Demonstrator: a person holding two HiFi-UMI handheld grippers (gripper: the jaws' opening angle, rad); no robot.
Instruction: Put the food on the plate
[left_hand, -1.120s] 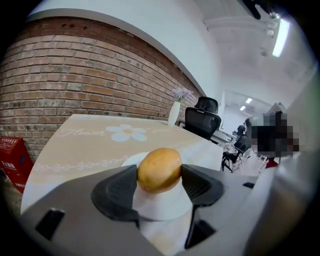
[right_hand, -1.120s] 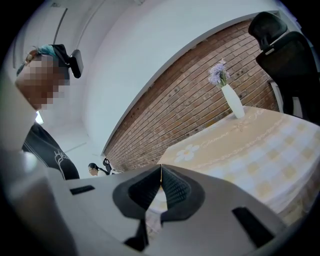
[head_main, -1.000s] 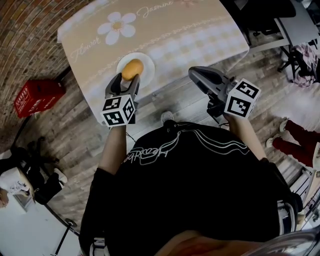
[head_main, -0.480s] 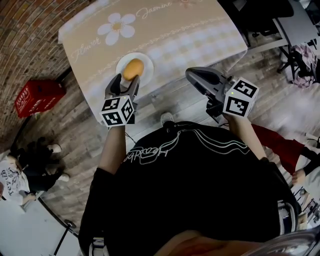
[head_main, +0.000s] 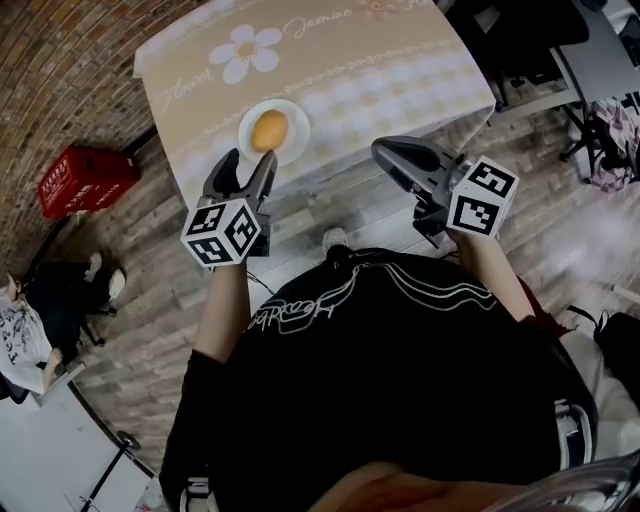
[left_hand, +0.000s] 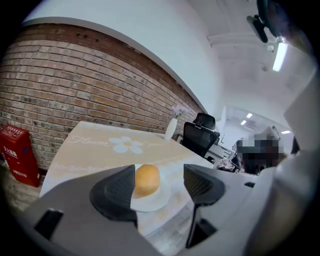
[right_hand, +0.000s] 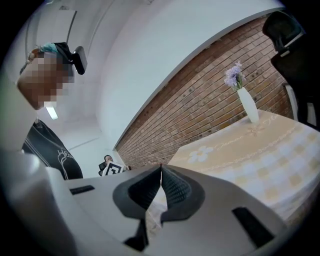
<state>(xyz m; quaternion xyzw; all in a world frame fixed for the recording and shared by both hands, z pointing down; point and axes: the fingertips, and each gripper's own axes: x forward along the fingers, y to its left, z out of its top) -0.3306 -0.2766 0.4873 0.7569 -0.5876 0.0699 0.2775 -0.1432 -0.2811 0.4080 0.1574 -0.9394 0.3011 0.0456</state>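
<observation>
So the table (head_main: 380, 70) in its flower cloth is filling the top of the head view. The left gripper (head_main: 248, 161) is hanging just off its near edge, jaws opening wide around nothing, and the right gripper (head_main: 384, 150) is hovering beside it, jaws clenched together and empty. Just ahead of the left one, the white plate (head_main: 298, 142) is carrying the bun (head_main: 269, 130).

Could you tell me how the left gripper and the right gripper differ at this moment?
The left gripper has its jaws wide apart and opening, while the right gripper has its jaws pressed together. The left gripper points at the bun lying on the plate, whereas the right gripper is held off to the side, away from both. What they share: neither one grips anything.
</observation>
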